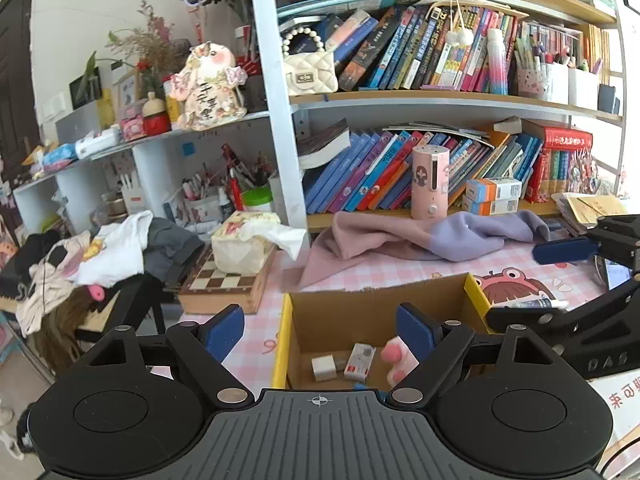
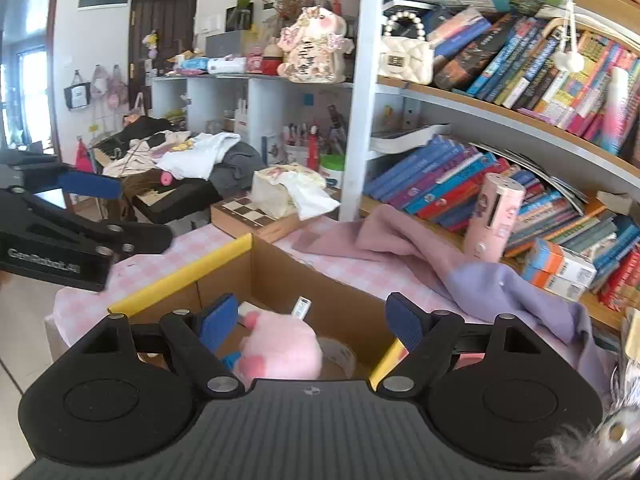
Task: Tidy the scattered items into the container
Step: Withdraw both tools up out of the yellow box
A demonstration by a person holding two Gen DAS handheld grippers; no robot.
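A cardboard box (image 1: 340, 316) with yellow flap edges stands open on the pink checked tabletop. Inside it lie a white cube (image 1: 324, 367), a small white and red pack (image 1: 360, 361) and a pink paw plush (image 1: 394, 358). My left gripper (image 1: 320, 332) hovers over the box, open, with nothing between its blue pads. My right gripper (image 2: 312, 320) is also open above the box (image 2: 224, 276). The blurred pink plush (image 2: 280, 346) sits below the right gripper's fingers, touching neither pad. A tape roll (image 2: 340, 356) lies beside the plush. A white tube (image 1: 536, 304) rests on the table right of the box.
A pink and lilac cloth (image 1: 400, 240) lies behind the box, before the bookshelf. A pink cylinder (image 1: 430, 180) stands upright on the shelf edge. A chessboard case (image 1: 224, 284) bearing a tissue box sits left of the box. Clothes (image 1: 108, 252) are heaped further left.
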